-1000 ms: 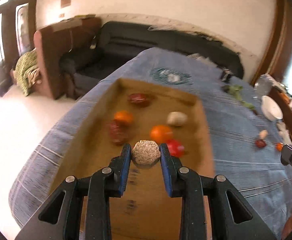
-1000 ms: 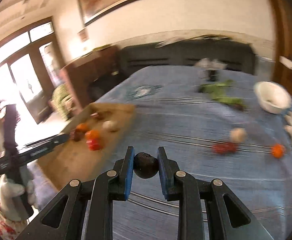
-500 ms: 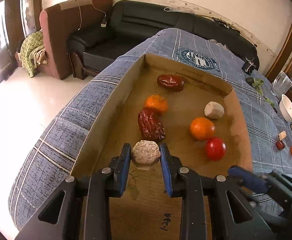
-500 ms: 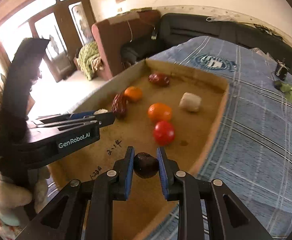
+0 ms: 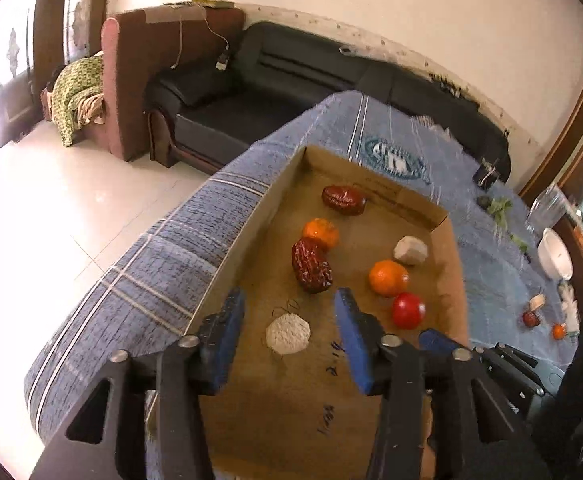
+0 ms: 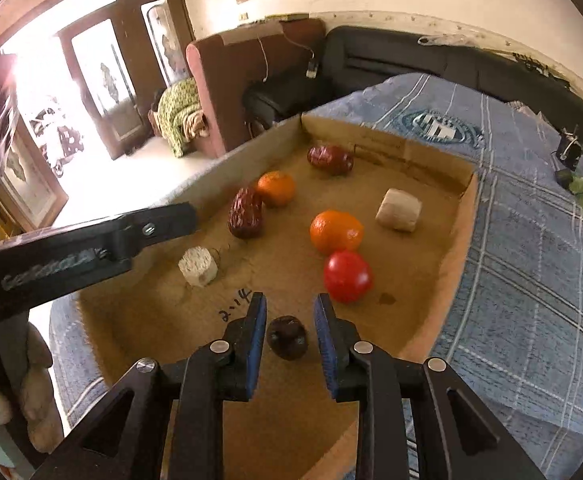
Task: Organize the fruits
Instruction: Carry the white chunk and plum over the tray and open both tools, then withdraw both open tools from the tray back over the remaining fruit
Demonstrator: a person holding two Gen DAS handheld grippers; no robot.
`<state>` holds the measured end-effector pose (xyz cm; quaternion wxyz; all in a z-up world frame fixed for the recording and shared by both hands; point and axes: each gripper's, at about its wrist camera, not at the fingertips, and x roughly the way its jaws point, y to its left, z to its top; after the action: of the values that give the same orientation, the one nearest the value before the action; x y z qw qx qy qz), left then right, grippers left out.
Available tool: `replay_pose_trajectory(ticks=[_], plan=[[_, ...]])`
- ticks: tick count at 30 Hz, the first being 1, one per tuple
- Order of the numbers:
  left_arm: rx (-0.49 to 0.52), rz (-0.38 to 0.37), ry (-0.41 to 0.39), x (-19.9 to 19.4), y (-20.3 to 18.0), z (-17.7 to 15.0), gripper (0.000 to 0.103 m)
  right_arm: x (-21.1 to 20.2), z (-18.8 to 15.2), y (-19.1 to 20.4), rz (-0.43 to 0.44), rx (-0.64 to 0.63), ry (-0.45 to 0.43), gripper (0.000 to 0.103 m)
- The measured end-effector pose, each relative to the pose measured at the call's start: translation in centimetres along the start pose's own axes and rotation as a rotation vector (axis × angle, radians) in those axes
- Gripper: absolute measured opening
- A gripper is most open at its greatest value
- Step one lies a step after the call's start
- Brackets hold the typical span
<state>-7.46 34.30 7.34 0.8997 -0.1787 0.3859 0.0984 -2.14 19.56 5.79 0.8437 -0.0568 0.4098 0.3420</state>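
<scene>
Two hand-held grippers angle downward over a shallow cardboard tray (image 5: 457,252) that sits on a blue plaid cloth (image 5: 179,248).

Left gripper (image 5: 289,334): jaws have just been opening and now stand wide apart. A pale, rough-textured round piece (image 5: 288,335) lies on the tray floor between them, clear of both blue pads. In the right wrist view this gripper enters from the left edge as a dark bar above the same piece (image 6: 198,266).

Right gripper (image 6: 290,330): jaws have just been opening and are slightly parted. A small dark fruit (image 6: 287,337) rests on the tray floor between the pads, with a narrow gap on each side; no pad presses on it.

Tray contents further in: a red tomato (image 6: 347,276), two oranges (image 6: 336,232) (image 6: 276,188), two wrinkled red dates (image 6: 246,213) (image 6: 330,159) and a pale chunk (image 6: 398,209). The near date touches the far orange.

Outside the tray, more small fruits (image 5: 531,318) lie on the cloth near a white bowl (image 5: 556,254).
</scene>
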Motion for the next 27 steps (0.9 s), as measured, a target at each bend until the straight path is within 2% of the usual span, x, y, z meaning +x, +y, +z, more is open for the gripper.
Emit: replay_pose_trajectory(ticks=[2, 4, 9, 14, 19, 22, 27], plan=[[-0.012, -0.007, -0.031, -1.3, -0.1, -0.4, 0.067, -1.6, 0.0, -0.5, 0.002, 0.015, -0.032, 0.040], [-0.018, -0.020, -0.051, -2.5, -0.6, -1.1, 0.072, -3.0, -0.2, -1.2, -0.002, 0.031, -0.059, 0.048], [0.009, -0.069, -0.060, -4.0, -3.0, -2.5, 0.082, -6.1, -1.4, -3.3, -0.023, 0.077, -0.091, 0.053], [0.118, -0.114, -0.048, -4.7, -7.4, -4.2, 0.083, -8.7, -3.4, -6.0, -0.057, 0.125, -0.107, 0.057], [0.237, -0.082, -0.039, -4.6, -11.9, -6.2, 0.083, -11.0, -5.5, -9.3, -0.097, 0.187, -0.128, 0.058], [0.299, -0.088, -0.034, -4.7, -14.2, -7.2, 0.083, -12.0, -6.5, -11.2, -0.121, 0.225, -0.135, 0.059], [0.403, -0.059, -0.057, -4.8, -17.6, -8.7, 0.083, -13.6, -8.2, -14.5, -0.165, 0.279, -0.144, 0.061]])
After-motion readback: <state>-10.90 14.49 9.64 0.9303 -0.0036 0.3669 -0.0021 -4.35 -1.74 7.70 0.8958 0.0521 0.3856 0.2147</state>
